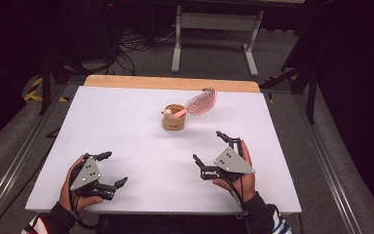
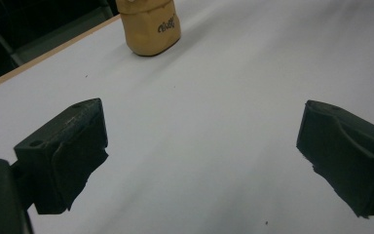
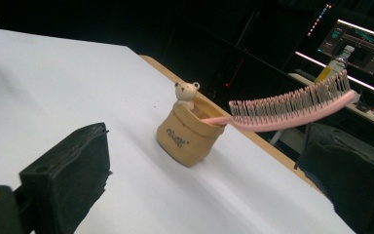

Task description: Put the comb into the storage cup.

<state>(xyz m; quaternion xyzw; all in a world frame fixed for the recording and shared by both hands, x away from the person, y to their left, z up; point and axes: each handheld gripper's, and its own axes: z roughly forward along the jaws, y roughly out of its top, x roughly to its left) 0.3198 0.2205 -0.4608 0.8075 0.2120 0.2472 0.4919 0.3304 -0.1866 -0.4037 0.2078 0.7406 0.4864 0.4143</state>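
Note:
A small tan pouch-shaped holder point(image 1: 174, 118) with a little bear figure point(image 3: 186, 92) on its rim stands near the middle of the white table point(image 1: 126, 131). A pink hairbrush point(image 1: 199, 103) leans out of it, handle inside, bristle head sticking up to the right. My left gripper point(image 1: 113, 169) rests at the near left, open with nothing between its jaws. My right gripper point(image 1: 209, 146) sits at the near right, also open and holding nothing. The holder point(image 2: 149, 25) lies well ahead of the left jaws. In the right gripper view the holder point(image 3: 189, 134) and brush point(image 3: 292, 108) are ahead, untouched.
The table has a wooden far edge point(image 1: 170, 83). Beyond it stands a white desk frame point(image 1: 214, 29) with cables on the floor. A lit monitor point(image 3: 358, 46) glows in the dark background of the right gripper view.

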